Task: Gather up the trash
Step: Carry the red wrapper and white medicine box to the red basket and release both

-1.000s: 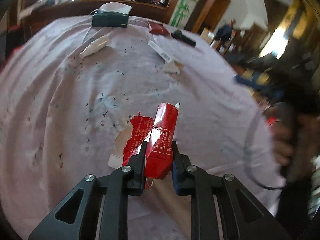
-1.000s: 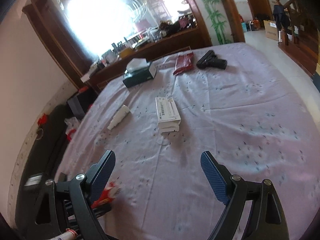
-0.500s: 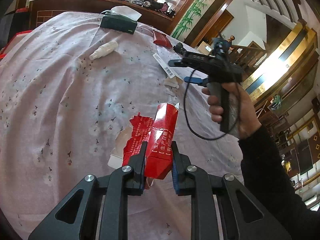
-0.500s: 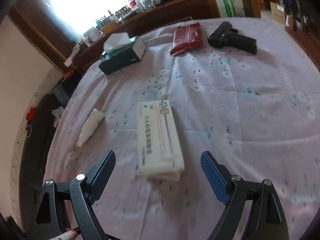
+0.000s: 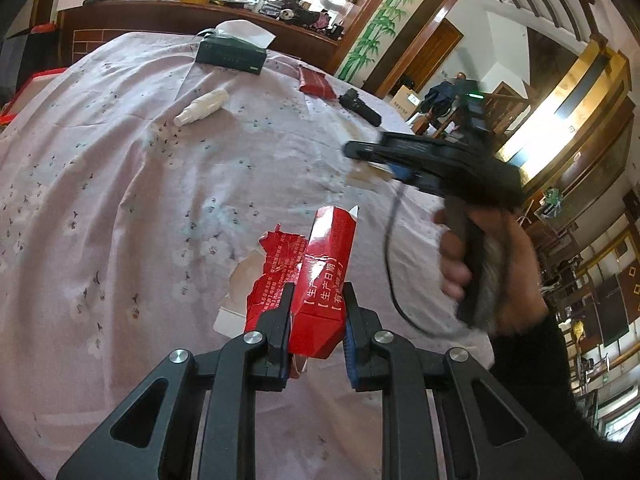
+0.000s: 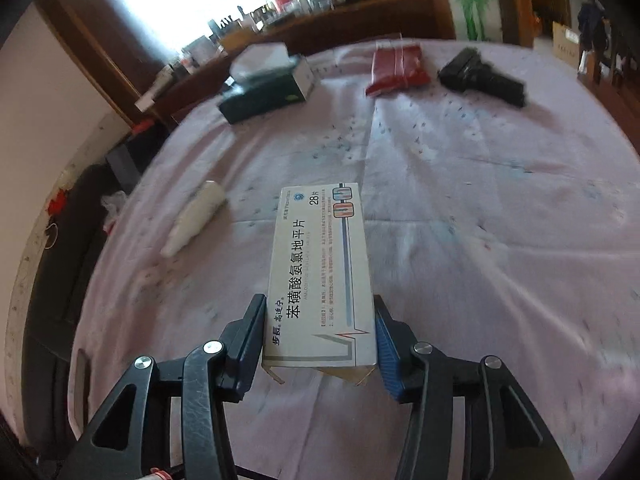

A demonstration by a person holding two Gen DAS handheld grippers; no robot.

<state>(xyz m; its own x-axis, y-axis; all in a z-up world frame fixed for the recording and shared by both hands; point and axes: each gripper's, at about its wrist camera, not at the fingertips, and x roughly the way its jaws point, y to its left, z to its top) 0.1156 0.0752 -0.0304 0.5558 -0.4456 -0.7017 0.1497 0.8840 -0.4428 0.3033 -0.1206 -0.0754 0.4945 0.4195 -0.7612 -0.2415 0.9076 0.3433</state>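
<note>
A torn red carton (image 5: 328, 248) stands tilted above the pink tablecloth (image 5: 120, 200), and my left gripper (image 5: 316, 292) is shut on its lower end. A white medicine box (image 6: 320, 256) lies lengthwise on the cloth in the right wrist view. My right gripper (image 6: 320, 304) straddles its near end. Its jaws are closing, and both pads touch the box's long sides. From the left wrist view, a hand (image 5: 480, 264) holds the right gripper (image 5: 420, 160) over the table's right part, mostly hiding the box.
Further back on the cloth are a white bottle (image 6: 196, 216) lying on its side, a dark green tissue box (image 6: 268, 84), a red packet (image 6: 398, 66) and a black pistol-shaped object (image 6: 480, 76). A cluttered wooden sideboard (image 5: 200, 12) runs behind the table.
My right gripper moved forward and down over the white box, and its wide jaws narrowed onto the box's sides. The left gripper kept its hold on the red carton.
</note>
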